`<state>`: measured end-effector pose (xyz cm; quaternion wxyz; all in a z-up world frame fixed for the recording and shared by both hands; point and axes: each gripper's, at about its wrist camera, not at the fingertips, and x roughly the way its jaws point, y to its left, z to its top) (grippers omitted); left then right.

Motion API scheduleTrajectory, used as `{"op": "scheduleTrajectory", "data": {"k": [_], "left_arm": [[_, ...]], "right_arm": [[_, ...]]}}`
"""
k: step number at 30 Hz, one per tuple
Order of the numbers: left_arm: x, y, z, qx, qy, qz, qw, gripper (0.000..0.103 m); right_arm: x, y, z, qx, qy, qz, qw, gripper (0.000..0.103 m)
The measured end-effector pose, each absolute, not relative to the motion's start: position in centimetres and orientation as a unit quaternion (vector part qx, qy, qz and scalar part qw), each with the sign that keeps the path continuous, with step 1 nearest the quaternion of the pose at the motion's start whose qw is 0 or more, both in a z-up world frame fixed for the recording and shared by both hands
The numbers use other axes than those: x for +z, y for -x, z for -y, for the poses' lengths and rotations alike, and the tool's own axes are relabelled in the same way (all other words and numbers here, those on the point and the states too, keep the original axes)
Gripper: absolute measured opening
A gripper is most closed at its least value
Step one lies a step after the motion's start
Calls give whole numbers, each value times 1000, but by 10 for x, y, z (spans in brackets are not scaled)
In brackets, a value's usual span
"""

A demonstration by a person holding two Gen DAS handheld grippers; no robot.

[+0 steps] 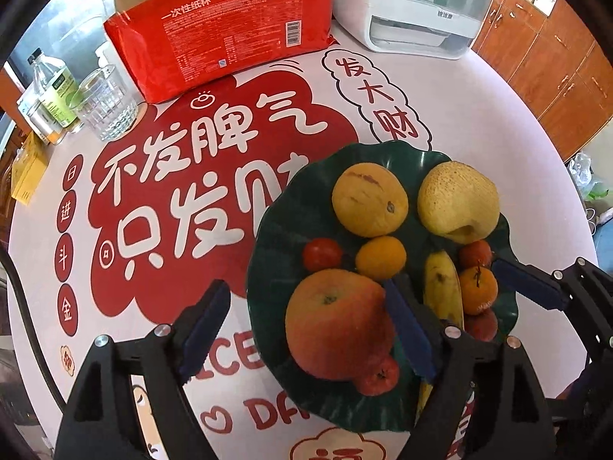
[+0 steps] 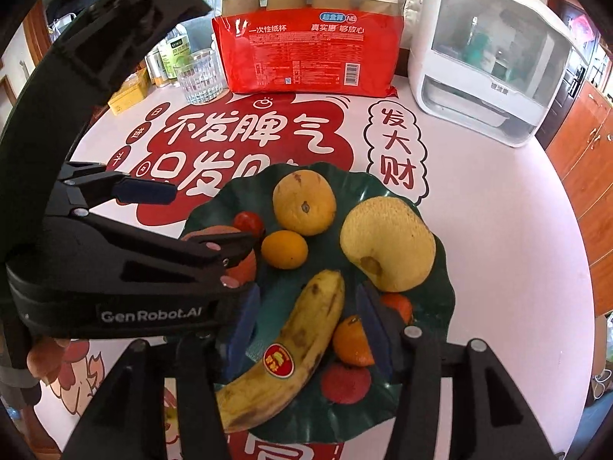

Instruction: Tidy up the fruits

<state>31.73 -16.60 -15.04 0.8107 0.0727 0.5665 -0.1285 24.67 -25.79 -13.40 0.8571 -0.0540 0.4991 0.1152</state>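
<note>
A dark green leaf-shaped plate (image 1: 276,211) (image 2: 436,299) holds all the fruit. In the left wrist view a big red-orange apple (image 1: 337,322) lies between my open left gripper's (image 1: 306,329) blue pads; the gripper does not close on it. Behind it lie a small orange (image 1: 380,257), a tomato (image 1: 322,255), a yellow round fruit (image 1: 369,199) and a pale melon (image 1: 458,199). In the right wrist view my open right gripper (image 2: 306,329) straddles the banana (image 2: 299,341), with a tangerine (image 2: 350,341) and a red fruit (image 2: 345,383) beside it.
A red bag of paper cups (image 1: 226,34) (image 2: 306,50), a glass (image 1: 105,103) and bottles (image 1: 49,92) stand at the back left. A white appliance (image 1: 417,4) (image 2: 486,57) stands at the back right. The left gripper's body (image 2: 115,260) crowds the plate's left side.
</note>
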Motion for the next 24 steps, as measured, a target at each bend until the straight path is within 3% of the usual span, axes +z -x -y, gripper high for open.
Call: {"op": "scheduleTrajectory", "data": {"k": [18, 24], "left_arm": [[-88, -230, 116, -119, -39, -531, 838, 87], [-57, -174, 92, -101, -41, -498, 861, 93]], "right_arm": [[-91, -185, 252, 84, 26, -484, 871, 54], [-67, -144, 243, 71, 11, -471, 879, 61]]}}
